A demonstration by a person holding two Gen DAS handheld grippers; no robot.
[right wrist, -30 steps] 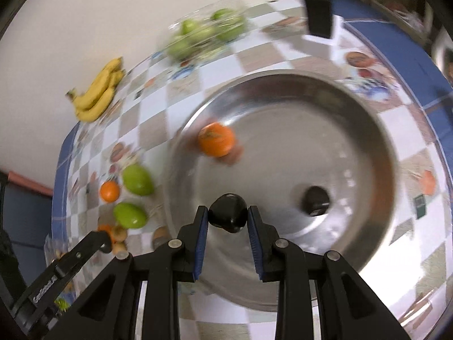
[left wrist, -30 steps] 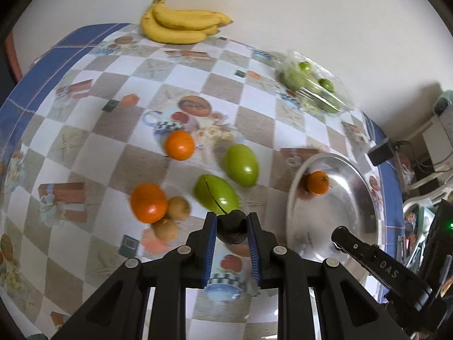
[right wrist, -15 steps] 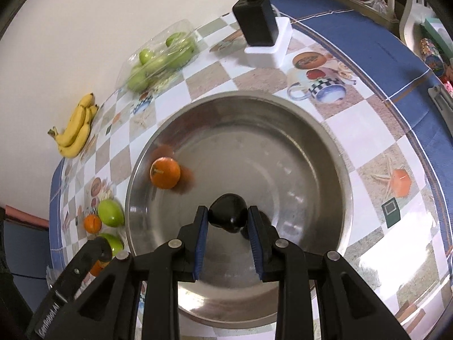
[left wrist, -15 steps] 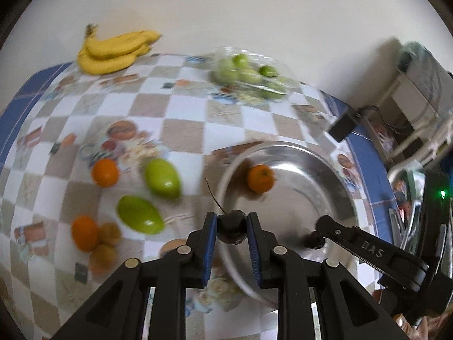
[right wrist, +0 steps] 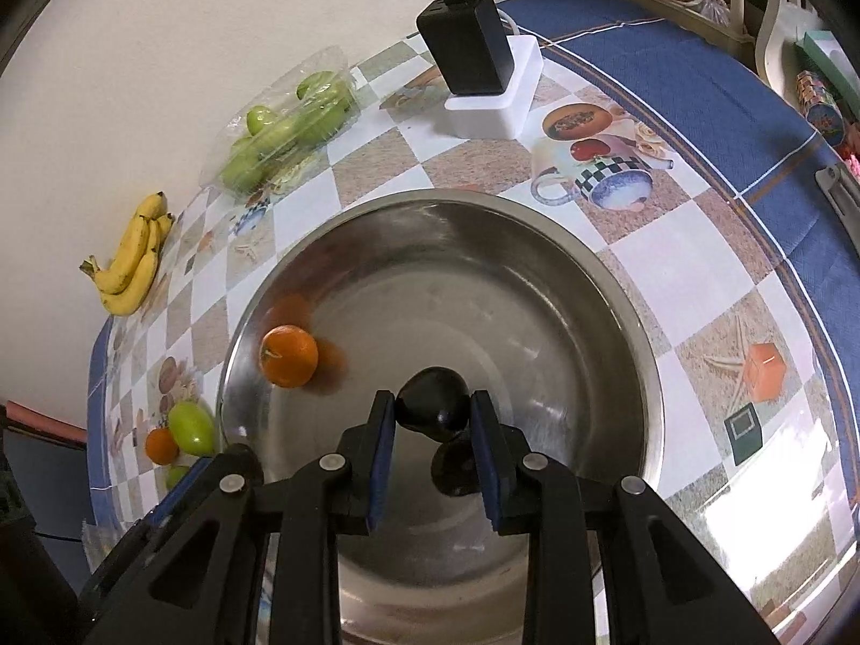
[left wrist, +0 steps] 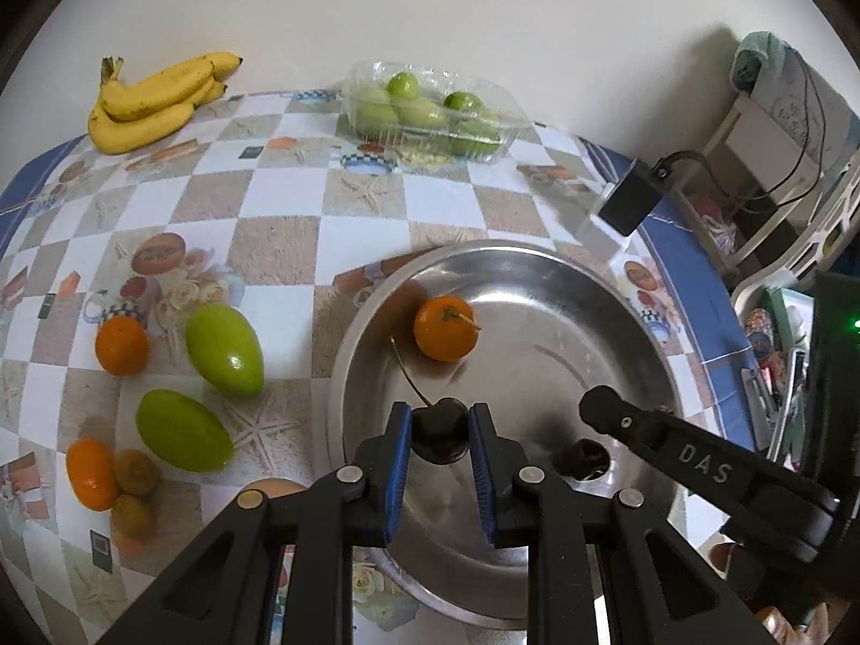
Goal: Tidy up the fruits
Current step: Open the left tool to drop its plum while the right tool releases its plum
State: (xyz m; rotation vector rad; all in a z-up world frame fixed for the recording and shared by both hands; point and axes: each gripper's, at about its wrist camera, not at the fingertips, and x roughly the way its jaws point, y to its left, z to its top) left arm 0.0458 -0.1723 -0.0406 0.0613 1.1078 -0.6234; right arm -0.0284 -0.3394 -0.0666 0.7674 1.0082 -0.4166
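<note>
My left gripper (left wrist: pixel 439 432) is shut on a dark cherry (left wrist: pixel 442 430) with a long stem, held over the near left part of the steel bowl (left wrist: pixel 618 317). My right gripper (right wrist: pixel 434 415) is shut on a dark plum-like fruit (right wrist: pixel 434 411) just above the bowl floor (right wrist: pixel 537 333); its dark reflection lies beneath. One orange (left wrist: pixel 445 328) lies in the bowl, also in the right wrist view (right wrist: pixel 288 356). On the table left of the bowl lie two green mangoes (left wrist: pixel 223 341), two oranges (left wrist: pixel 122 345) and small brown fruits (left wrist: pixel 137 472).
Bananas (left wrist: pixel 153 102) and a clear box of green fruits (left wrist: pixel 430 107) sit at the back by the wall. A black charger on a white block (right wrist: pixel 473 62) stands behind the bowl. Shelves and clutter lie off the table's right edge (left wrist: pixel 779 172).
My left gripper swung right from above the mangoes to over the bowl with the cherry. My right gripper drew back and lowered inside the bowl with its dark fruit.
</note>
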